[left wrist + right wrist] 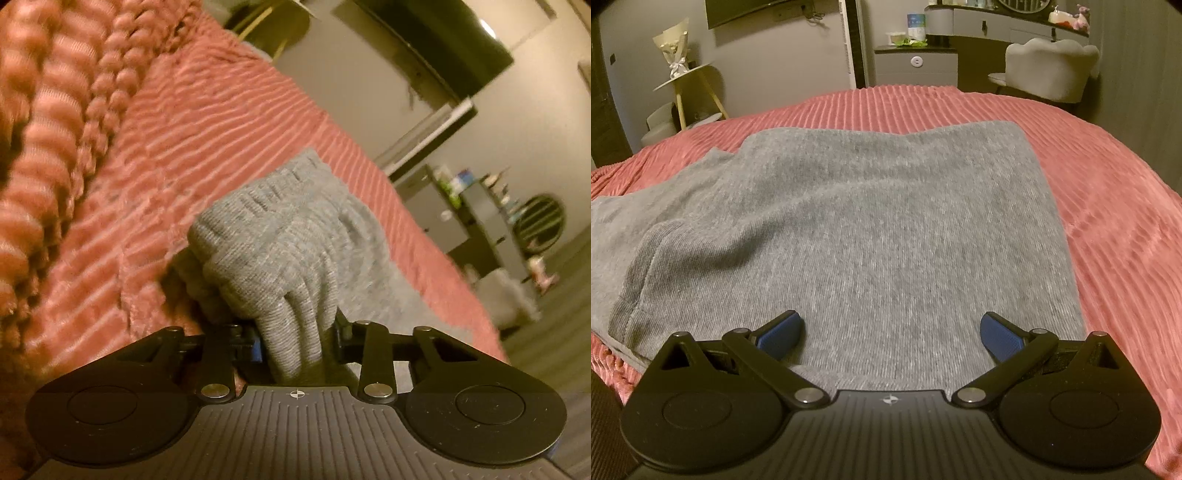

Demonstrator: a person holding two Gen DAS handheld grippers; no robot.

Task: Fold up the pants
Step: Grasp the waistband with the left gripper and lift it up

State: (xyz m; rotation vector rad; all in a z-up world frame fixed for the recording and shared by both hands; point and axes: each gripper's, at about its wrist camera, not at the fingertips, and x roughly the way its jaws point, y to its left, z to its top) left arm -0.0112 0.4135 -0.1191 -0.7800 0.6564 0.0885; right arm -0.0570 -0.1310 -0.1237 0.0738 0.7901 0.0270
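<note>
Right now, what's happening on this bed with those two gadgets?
A person is folding grey pants on a pink ribbed bedspread, holding a gripper in each hand. The left gripper is clamped on a bunched bit of the pants, which rises gathered in front of it. The right gripper hangs open over the near edge of the flat part, with fabric between its blue fingers but nothing pinched. No finished fold shows yet.

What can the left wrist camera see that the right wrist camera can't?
Only the left wrist view shows the left gripper pinching a bunched fold of the grey pants. Only the right wrist view shows the right gripper open above the pants lying mostly flat, plus a pale chair and a small side table. Both show the grey pants on the pink ribbed blanket.
</note>
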